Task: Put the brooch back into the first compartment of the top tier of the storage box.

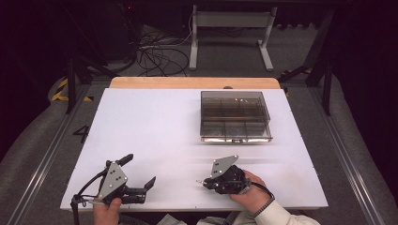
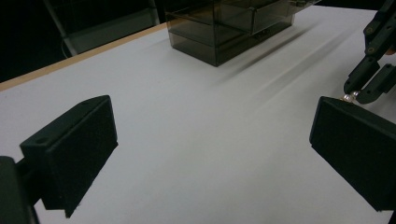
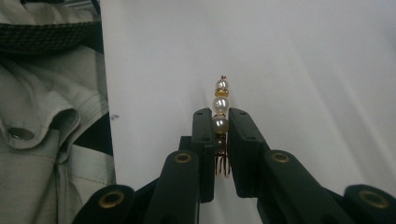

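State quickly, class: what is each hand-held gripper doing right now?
Left hand-held gripper: open, holding nothing.
Right hand-held gripper: shut on a gold-wire pearl-beaded hair clip.

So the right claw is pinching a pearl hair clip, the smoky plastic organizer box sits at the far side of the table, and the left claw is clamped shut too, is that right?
Not quite: the left claw stands wide open with nothing between its pads, as the left gripper view shows. The rest holds: the right claw is shut on the pearl hair clip, and the smoky organizer box sits at the table's far side.

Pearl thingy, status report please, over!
Right tool shut on pearl clip, above white table. Left tool open, empty. Smoky compartment box beyond, path clear.
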The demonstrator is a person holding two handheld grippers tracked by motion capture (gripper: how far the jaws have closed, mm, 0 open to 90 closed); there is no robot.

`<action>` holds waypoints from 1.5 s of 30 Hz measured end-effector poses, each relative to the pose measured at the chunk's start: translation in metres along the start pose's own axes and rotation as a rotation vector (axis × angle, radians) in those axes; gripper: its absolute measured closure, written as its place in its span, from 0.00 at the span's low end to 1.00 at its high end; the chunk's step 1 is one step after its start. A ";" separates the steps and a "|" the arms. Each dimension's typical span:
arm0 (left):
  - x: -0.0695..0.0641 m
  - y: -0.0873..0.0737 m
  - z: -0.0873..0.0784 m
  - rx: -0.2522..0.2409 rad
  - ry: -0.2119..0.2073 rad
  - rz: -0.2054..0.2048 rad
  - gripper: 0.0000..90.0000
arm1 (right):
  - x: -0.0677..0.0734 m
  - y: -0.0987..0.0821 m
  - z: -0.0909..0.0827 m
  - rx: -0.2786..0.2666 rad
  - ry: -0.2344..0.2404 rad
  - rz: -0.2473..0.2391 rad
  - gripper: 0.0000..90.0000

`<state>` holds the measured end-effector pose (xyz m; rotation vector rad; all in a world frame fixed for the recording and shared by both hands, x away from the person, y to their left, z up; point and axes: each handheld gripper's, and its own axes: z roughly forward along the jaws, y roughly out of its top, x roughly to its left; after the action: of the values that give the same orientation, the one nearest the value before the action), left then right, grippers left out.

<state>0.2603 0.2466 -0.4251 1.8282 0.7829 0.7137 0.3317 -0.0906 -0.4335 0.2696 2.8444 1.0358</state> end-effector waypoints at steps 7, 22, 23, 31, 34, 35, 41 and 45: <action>0.001 0.000 0.000 0.001 0.001 0.007 0.02 | 0.001 0.001 -0.013 -0.078 -0.017 0.007 0.91; 0.000 0.000 0.000 -0.002 0.004 0.003 0.02 | 0.004 0.002 -0.043 -0.245 -0.098 0.006 0.91; 0.000 0.000 0.000 -0.001 0.004 0.003 0.02 | 0.005 0.002 -0.046 -0.261 -0.109 0.001 0.91; 0.000 0.000 -0.001 -0.001 0.006 0.009 0.02 | 0.010 0.002 -0.056 -0.315 -0.146 -0.025 0.91; 0.001 0.000 -0.001 -0.001 0.007 0.013 0.02 | 0.011 0.002 -0.060 -0.337 -0.161 -0.035 0.91; 0.001 0.000 -0.001 -0.001 0.006 0.013 0.02 | 0.012 0.001 -0.061 -0.344 -0.168 -0.039 0.91; 0.001 0.000 -0.001 0.000 0.008 0.013 0.02 | 0.014 0.001 -0.065 -0.369 -0.188 -0.046 0.91; 0.000 0.000 -0.001 -0.001 0.007 0.008 0.02 | 0.014 0.002 -0.066 -0.367 -0.196 -0.047 0.91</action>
<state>0.2598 0.2475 -0.4245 1.8298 0.7801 0.7262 0.3078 -0.1279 -0.3824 0.2529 2.4198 1.4064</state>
